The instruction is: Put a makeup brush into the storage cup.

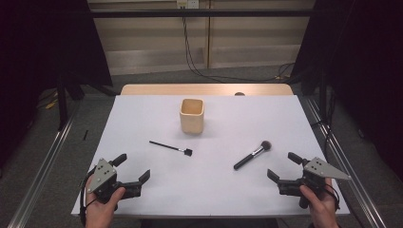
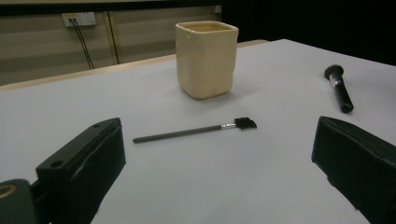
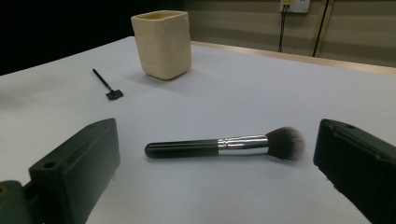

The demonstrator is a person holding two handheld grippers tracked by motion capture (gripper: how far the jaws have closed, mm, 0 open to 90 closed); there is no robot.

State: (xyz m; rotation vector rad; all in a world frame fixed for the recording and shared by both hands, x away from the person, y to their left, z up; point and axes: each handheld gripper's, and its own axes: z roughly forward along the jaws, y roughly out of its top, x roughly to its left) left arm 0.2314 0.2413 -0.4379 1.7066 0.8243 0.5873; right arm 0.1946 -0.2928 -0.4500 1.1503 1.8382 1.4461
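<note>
On the white table (image 1: 142, 123), a thick black-handled powder brush (image 1: 252, 155) is faced by the right gripper (image 1: 283, 166), jaws spread empty. A thin black brush (image 1: 170, 148) is faced by the left gripper (image 1: 132, 167), likewise spread

In the left gripper view, the left gripper's (image 2: 219, 177) right-hand jaw is cut off by the right and bottom edges. The thick brush (image 2: 339, 87) lies far off there, its bristles too small to make out. In the right gripper view, the thin brush (image 3: 107, 85) is tiny (its head just a dark blot). The cup's (image 1: 192, 115) inside is hidden in both gripper views.
</note>
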